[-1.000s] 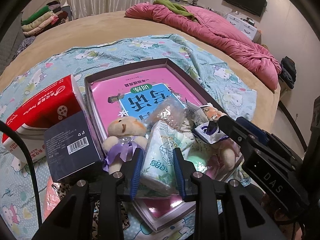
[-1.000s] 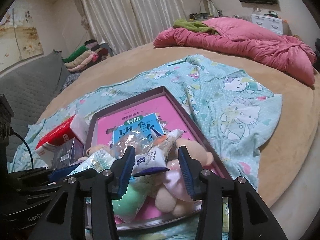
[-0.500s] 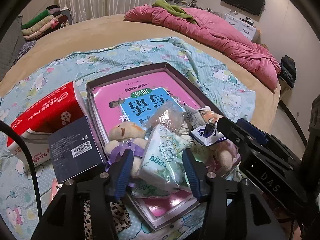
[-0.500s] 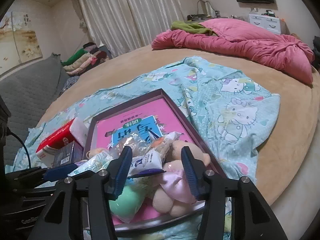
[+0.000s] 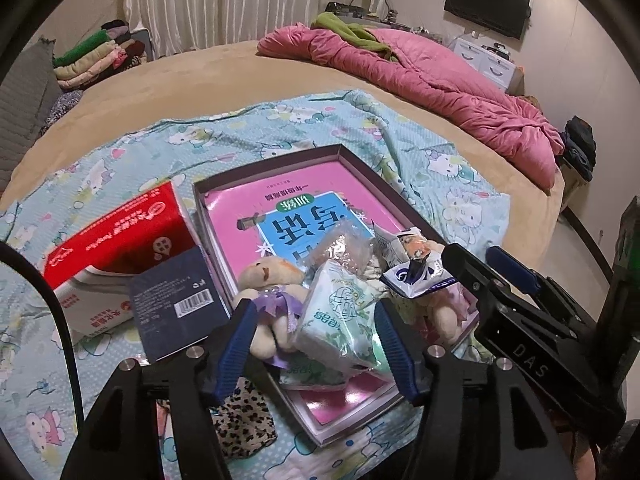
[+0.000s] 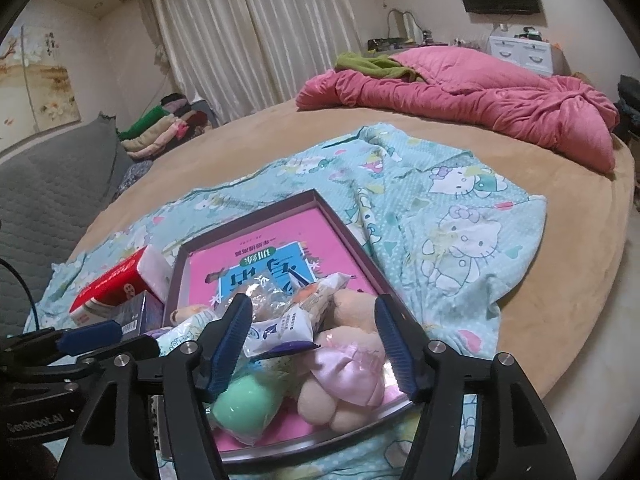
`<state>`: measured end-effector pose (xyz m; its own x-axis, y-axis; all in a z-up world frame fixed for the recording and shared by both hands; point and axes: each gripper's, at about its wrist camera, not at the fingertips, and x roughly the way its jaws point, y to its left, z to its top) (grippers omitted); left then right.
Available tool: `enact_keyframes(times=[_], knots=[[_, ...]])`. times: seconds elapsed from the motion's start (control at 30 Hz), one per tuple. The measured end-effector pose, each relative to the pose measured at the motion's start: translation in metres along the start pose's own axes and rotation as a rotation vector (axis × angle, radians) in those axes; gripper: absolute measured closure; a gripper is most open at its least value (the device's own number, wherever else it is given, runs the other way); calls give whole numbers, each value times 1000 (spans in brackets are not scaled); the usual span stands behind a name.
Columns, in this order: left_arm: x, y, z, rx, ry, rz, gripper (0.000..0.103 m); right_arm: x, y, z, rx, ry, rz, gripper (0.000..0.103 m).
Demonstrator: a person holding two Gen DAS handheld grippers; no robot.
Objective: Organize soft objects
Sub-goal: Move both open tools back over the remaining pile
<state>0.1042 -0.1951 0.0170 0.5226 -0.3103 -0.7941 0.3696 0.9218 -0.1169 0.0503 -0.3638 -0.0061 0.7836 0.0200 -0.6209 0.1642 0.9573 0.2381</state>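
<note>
A purple-rimmed tray with a pink book in it lies on the patterned sheet. Piled at its near end are a green-white tissue pack, a cream bear with a purple ribbon, a clear packet, a white-blue snack packet, a bear in a pink dress and a green ball. My left gripper is opening; the tissue pack rests between its pads, untouched. My right gripper is opening above the snack packet and the pink bear, its pads clear of them.
A red tissue pack and a dark blue box sit left of the tray. A leopard-print cloth lies under my left gripper. A pink quilt covers the bed's far right. Folded clothes are stacked far left. The bed's edge curves close on the right.
Both pairs of jaws have spread wider. The left gripper let go of the tissue pack and rose a little. The right gripper's pads drew away from the snack packet.
</note>
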Motion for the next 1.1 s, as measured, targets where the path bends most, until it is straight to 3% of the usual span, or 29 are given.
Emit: enact_keyframes(times=[0.47, 0.8, 0.97, 1.1], knots=[[-37, 19, -7, -23, -51, 32, 30, -33, 25, 6, -31, -74, 20, 26], [-64, 41, -15, -40, -84, 80, 29, -63, 65, 13, -142, -152, 56, 26], [-79, 58, -17, -67, -102, 101, 29, -80, 89, 18, -209, -190, 98, 26], [-89, 71, -19, -82, -113, 130, 29, -89, 106, 24, -222, -171, 168, 26]])
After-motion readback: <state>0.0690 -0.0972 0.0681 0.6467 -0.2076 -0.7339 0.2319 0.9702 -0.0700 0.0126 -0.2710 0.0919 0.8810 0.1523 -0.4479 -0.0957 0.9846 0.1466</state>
